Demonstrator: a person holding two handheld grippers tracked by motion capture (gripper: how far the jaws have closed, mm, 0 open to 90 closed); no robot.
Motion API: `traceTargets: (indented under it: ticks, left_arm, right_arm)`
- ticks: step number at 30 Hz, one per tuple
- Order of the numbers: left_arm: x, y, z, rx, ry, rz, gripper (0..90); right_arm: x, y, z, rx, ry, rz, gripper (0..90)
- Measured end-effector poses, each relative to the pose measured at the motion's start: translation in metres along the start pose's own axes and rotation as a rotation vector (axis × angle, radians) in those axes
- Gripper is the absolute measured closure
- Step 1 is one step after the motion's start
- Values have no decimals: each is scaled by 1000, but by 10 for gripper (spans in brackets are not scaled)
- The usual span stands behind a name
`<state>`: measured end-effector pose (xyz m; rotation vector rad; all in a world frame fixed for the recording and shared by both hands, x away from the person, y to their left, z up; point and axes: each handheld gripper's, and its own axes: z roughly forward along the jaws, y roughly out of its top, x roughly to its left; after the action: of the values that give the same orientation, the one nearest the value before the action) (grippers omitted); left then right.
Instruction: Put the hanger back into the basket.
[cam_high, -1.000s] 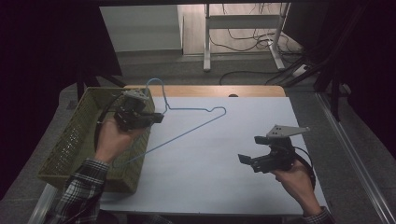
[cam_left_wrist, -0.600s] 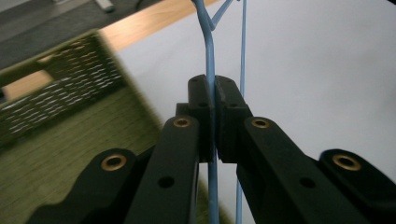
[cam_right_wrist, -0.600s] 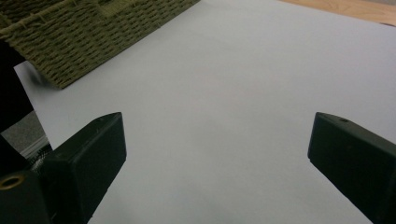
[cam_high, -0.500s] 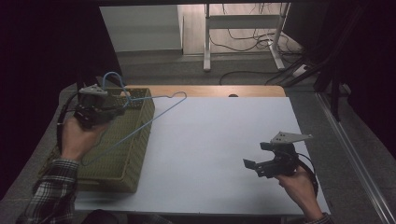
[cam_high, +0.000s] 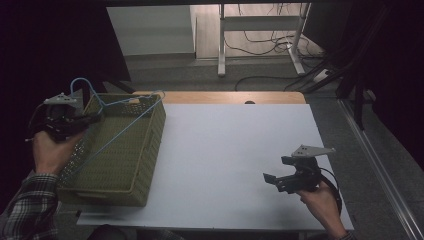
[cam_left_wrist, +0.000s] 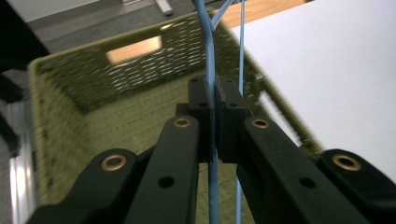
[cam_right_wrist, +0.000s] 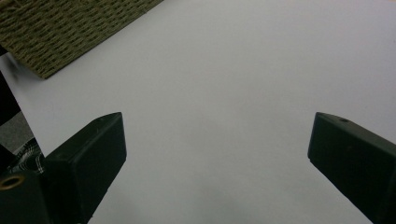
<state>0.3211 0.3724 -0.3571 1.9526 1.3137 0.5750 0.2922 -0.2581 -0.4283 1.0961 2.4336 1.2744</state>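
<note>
blue hanger (cam_left_wrist: 208, 70) clamped in left hand-held gripper (cam_left_wrist: 215, 100), over basket (cam_high: 131, 165)

I find no text, label, brand, number or sign that I can read in any of these views
</note>
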Motion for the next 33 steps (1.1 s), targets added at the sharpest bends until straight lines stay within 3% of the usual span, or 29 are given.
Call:
traceTargets:
  ticks: [6,12,20,25,28,30,33]
  left_arm:
    - [20,-21,3,-10,16,-51,875]
    - [25,-38,24,16,23,-67,875]
    - [24,-57,63,114,22,-89,874]
    - [25,-63,78,172,20,-105,870]
    - [23,-62,81,220,47,-91,854]
    - [19,-60,75,196,75,-84,715]
    - [10,-56,65,171,82,-60,553]
  right_arm:
    - [-1,-1,2,13,3,3,39]
    - [0,-2,4,30,6,-3,39]
    - [-2,-8,6,44,2,0,38]
    - [-2,-12,8,57,-2,-3,39]
    - [-3,-14,9,71,-10,-12,39]
    - [-3,-15,10,83,-15,-24,39]
    - [-3,-16,9,84,-22,-30,39]
